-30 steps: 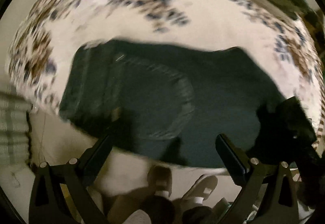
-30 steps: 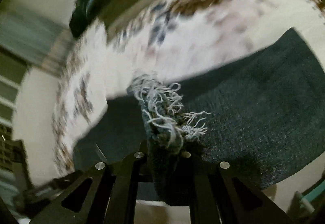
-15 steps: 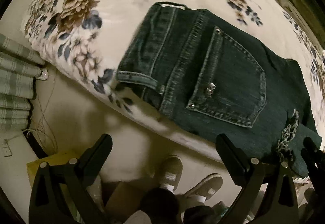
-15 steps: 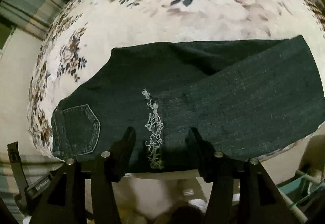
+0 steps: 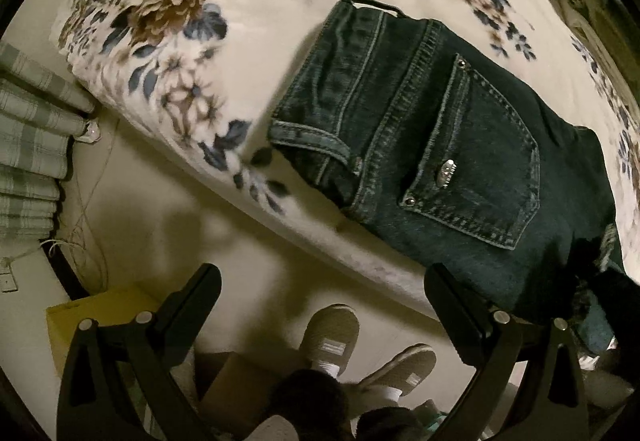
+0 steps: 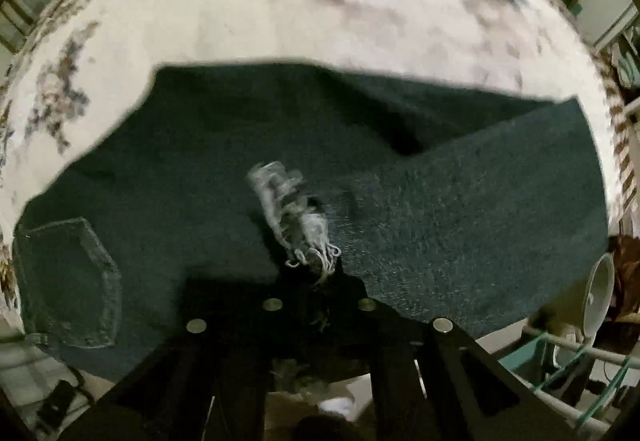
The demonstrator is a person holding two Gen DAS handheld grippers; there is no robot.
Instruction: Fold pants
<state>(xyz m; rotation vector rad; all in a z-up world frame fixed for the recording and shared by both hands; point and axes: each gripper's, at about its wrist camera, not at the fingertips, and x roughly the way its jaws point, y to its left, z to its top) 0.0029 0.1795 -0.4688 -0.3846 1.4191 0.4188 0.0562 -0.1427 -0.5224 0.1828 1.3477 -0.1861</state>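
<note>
right tool is closing, pinching the jeans at frayed hem; left tool is hanging wide open, empty, lower frame.

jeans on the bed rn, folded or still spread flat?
Partly folded: in the right wrist view the jeans have one leg lying diagonally over the other; the frayed hem rests mid-garment.

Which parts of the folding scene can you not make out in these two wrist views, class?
- Right wrist view: motion blur smears the frayed hem; whether the right gripper pinches it is unclear.
- Left wrist view: the jeans run off the right edge.
- Left wrist view: the shoes are partly hidden by dark shapes.
</note>
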